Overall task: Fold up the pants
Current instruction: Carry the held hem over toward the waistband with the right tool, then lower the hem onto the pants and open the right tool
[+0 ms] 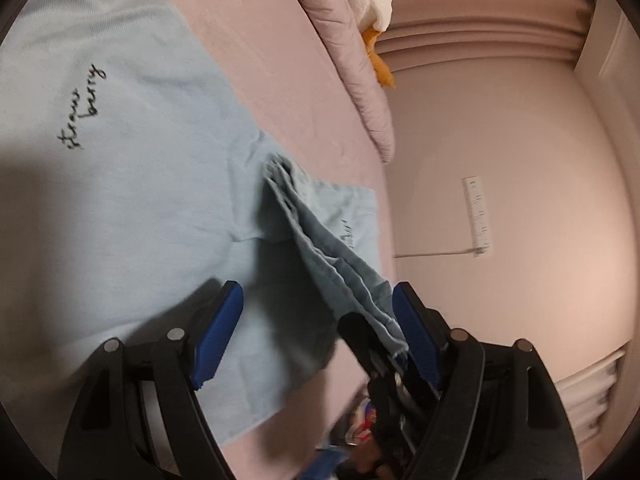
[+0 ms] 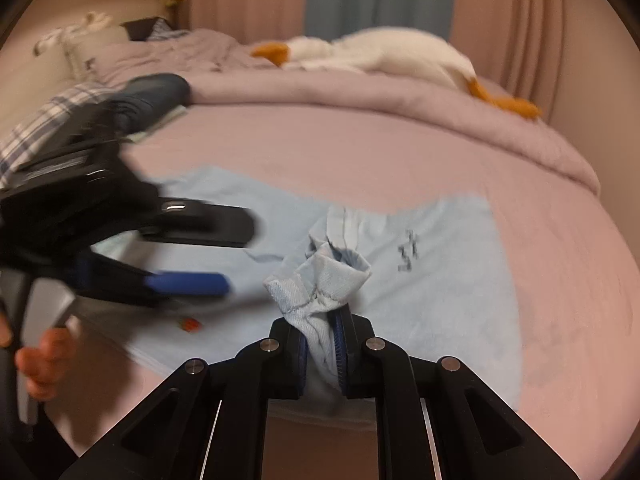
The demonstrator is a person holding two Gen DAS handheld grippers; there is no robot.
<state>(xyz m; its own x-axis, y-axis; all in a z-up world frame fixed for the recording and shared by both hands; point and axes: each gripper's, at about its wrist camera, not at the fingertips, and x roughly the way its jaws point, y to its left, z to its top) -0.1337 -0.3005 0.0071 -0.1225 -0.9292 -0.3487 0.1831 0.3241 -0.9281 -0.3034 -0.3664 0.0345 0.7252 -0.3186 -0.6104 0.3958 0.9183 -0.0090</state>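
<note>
Pants [image 2: 432,280] pale blue, dark script lettering at left of left wrist view. Bedsheet [image 2: 360,148] dusty pink. Plush goose [image 2: 392,54] white, orange beak and feet, top of frame. Plaid cloth [image 2: 44,120] blue-white, left edge. Gripper pads [image 1: 218,332] blue, bodies black.

pale blue pants [image 2: 420,280] w/ dark script lettering, spread flat on pink bed; one bunched edge lifted off the rest.

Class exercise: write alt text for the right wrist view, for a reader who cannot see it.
The right tongs pinch a bunched fold of light blue pants spread on a pink bed. The open left tongs hover, blurred, at the left, with a white plush goose behind.
</note>
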